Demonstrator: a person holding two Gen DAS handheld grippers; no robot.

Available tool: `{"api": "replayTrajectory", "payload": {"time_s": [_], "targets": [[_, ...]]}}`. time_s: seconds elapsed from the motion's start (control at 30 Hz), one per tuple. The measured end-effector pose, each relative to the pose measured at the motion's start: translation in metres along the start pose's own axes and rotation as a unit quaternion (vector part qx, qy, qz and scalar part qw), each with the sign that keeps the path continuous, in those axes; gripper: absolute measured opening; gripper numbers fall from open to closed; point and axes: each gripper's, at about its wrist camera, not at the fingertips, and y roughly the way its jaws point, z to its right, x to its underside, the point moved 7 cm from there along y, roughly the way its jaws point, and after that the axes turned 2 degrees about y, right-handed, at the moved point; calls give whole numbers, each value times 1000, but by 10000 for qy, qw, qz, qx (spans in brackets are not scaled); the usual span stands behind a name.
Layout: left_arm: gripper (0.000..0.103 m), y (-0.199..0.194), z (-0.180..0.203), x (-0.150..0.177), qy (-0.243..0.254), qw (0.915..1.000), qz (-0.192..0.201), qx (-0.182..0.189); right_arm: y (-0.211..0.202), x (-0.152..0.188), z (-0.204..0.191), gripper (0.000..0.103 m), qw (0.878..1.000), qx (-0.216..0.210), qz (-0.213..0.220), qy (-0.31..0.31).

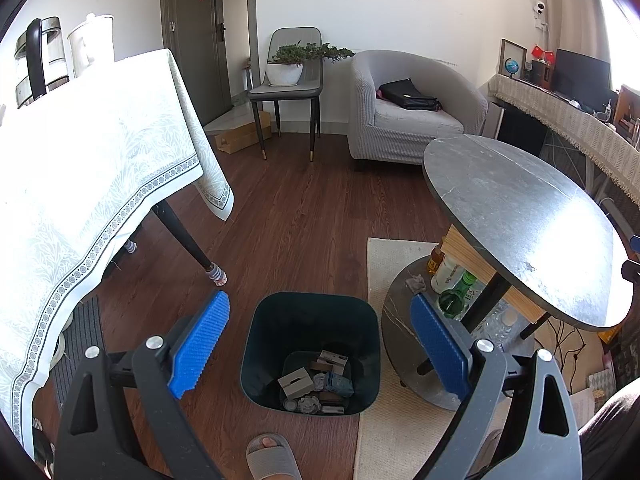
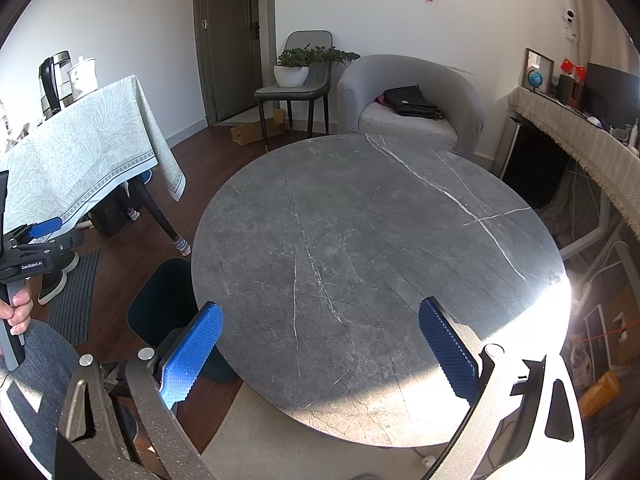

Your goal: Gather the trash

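Note:
A dark trash bin stands on the wooden floor with several crumpled papers and small boxes in its bottom. My left gripper hovers open above the bin, its blue pads spread wide with nothing between them. My right gripper is open over the round grey marble table, whose top is bare. In the right wrist view the bin shows partly beside the table's left edge, and the left gripper appears at far left, held by a hand.
A cloth-covered dining table stands at left. The round table's lower shelf holds bottles. A cream rug lies under it. A foot in a grey slipper is near the bin. Armchair and chair stand behind.

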Motion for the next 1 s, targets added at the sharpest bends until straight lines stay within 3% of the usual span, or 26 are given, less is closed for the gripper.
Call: {"api": "replayTrajectory", "payload": {"time_s": [1.0], "targets": [[94,1,2,0,33,10000,-12,20,2,1,0,99,10000,-2,-25,23]]}}
